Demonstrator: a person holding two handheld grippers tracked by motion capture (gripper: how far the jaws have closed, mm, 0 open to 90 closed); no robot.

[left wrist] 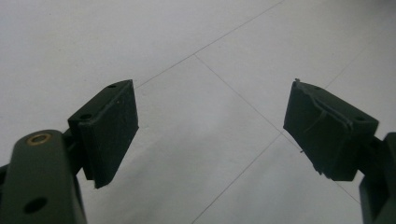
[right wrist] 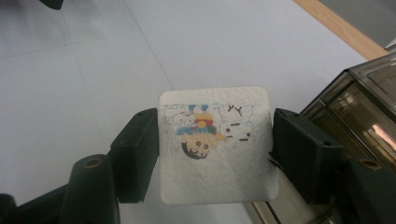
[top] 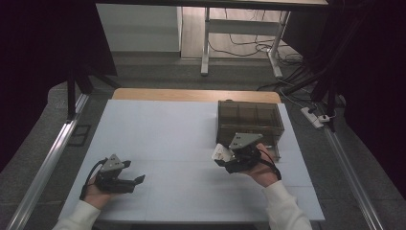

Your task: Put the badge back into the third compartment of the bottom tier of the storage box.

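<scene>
In the high view, the left gripper (top: 136, 180) lies low near the front left corner of the worktop (top: 167, 134), held in a hand (top: 98, 194). The right gripper (top: 221, 154) is held up toward the right edge, just in front of a dark see-through box (top: 249, 120) with compartments, which stands by the back right corner. A small white card (top: 220, 152) sits at the right gripper's tip.

In the left gripper view, the left gripper (left wrist: 210, 130) has its jaws wide apart, with bare white worktop (left wrist: 196, 51) between them.

In the right gripper view, the right gripper (right wrist: 215, 154) is clamped on the card (right wrist: 217, 144) by its two side edges. The card shows a coloured cartoon drawing, upside down. The box (right wrist: 364, 98) stands just beside it on the right.
</scene>
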